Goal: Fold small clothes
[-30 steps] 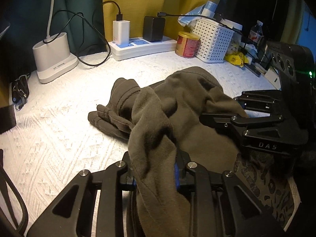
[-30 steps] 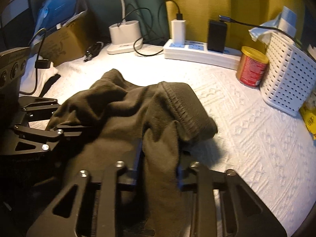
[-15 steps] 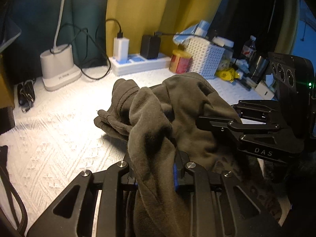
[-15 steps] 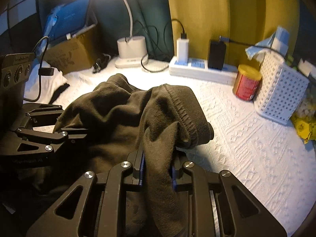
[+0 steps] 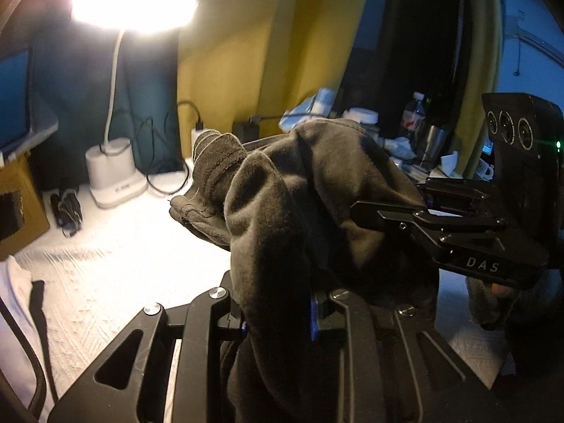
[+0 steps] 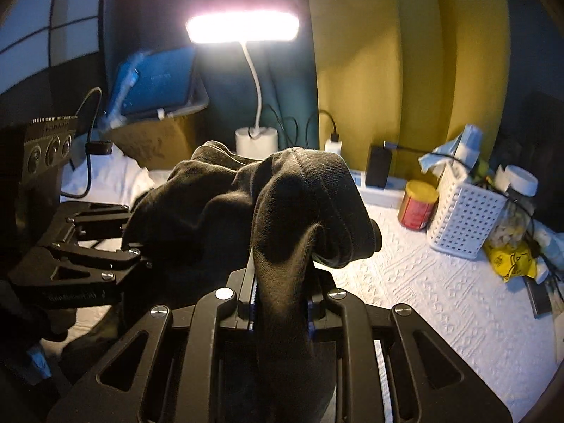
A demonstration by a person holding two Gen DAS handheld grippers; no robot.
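Garment (image 5: 317, 190), a dark soft fleece piece, hangs bunched above the white cloth (image 5: 116, 264), held between both grippers. At left, the left gripper (image 5: 276, 313) is clamped on one fold of it; at right, the right gripper (image 6: 280, 306) pinches another by the ribbed hem. It looks light, limp and not slippery, so it will sag. Grip hems or corners to spread it flat.

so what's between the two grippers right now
Only the dark garment spans the left gripper and right gripper, both shut on it; right wrist view shows this.
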